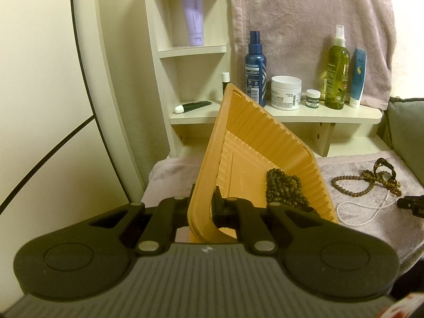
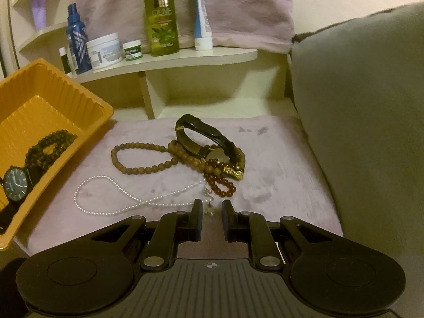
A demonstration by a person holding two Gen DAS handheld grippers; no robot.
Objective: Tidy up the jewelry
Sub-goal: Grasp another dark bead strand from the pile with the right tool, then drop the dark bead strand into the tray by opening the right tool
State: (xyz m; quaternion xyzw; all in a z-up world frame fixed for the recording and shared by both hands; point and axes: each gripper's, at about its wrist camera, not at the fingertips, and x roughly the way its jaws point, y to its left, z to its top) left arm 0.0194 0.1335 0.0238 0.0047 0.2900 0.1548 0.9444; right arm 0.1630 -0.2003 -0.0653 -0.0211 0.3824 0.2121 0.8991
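With its fingers clamped on the near rim, the left gripper (image 1: 202,206) tilts the orange tray (image 1: 254,143) at frame centre, so dark beads (image 1: 285,188) pool low.

Right wrist view: right gripper (image 2: 211,208), fingers slightly apart, holds nothing; pearl necklace (image 2: 106,198) clasp lies between them, lower centre, probably next.

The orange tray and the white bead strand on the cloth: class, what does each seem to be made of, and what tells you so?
Orange tray: probably thin moulded plastic with a dull sheen; its walls are ribbed and its rim is thin.
White bead strand: tiny glossy white beads, pearl-like; real or imitation pearl cannot be told.
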